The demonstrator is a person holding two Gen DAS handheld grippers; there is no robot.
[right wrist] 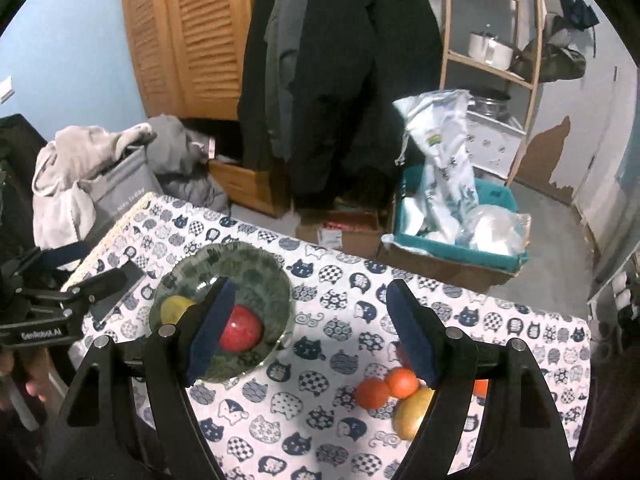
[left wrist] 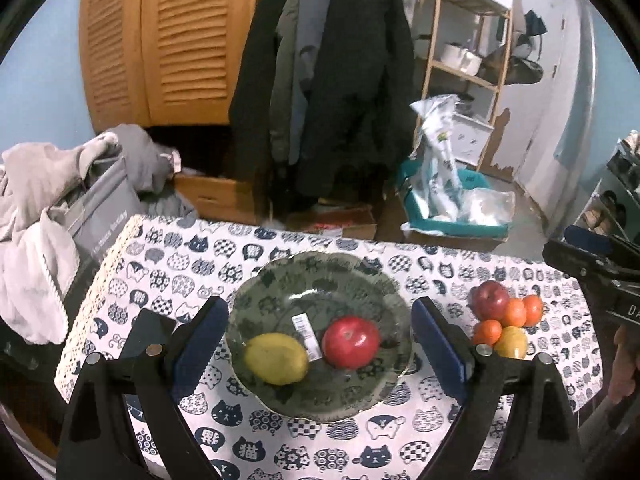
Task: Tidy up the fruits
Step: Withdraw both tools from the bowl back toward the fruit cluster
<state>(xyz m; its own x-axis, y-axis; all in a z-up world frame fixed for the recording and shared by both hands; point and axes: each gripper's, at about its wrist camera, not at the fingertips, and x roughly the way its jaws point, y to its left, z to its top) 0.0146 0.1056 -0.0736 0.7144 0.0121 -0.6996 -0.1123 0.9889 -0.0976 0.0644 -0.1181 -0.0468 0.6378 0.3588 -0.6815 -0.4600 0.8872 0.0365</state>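
Your left gripper [left wrist: 320,334] and right gripper [right wrist: 310,330] hang released, empty; move the loose oranges [right wrist: 388,386] into the green glass plate [left wrist: 320,276].

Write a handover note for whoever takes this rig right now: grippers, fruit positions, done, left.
Left gripper: open, empty, above the dark green glass plate.
Right gripper: open, empty, above the cat-print tablecloth.
Done: yellow lemon and red apple lie in the plate.
Left: dark red apple, three oranges and a yellow-green fruit, clustered on the cloth right of the plate.
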